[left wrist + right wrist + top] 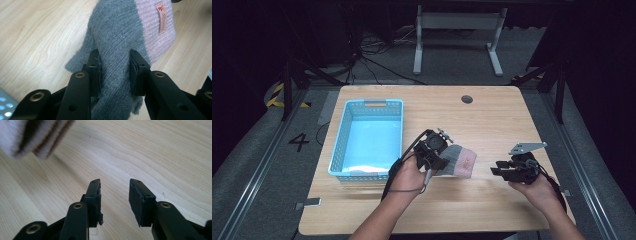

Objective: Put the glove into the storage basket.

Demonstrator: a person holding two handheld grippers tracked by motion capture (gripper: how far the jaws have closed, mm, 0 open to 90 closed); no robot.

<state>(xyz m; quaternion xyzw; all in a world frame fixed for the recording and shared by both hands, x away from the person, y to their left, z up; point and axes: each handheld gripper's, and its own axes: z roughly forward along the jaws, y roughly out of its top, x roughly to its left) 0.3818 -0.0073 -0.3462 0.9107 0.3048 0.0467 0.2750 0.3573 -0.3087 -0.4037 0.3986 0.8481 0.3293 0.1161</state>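
1. The left gripper [115, 72] is clamped on a grey knitted glove [117, 32]; the fabric fills the gap between its two pads [96, 72], which press into the wool from both sides.
2. The glove's grey body runs on between the jaws and away from them to a pink cuff [152, 30] with a small label [161, 17], which lies farthest from the gripper.
3. In the high view the left gripper [437, 160] sits at the glove's [459, 161] left end, near the middle of the tabletop [492, 120], with the cuff pointing right.
4. The right gripper [115, 195] is partly open and holds nothing; bare wood shows between its jaws.
5. In the high view the right gripper [498, 171] is just right of the glove, apart from it.
6. A blue basket [343, 145] stands left of the left gripper.
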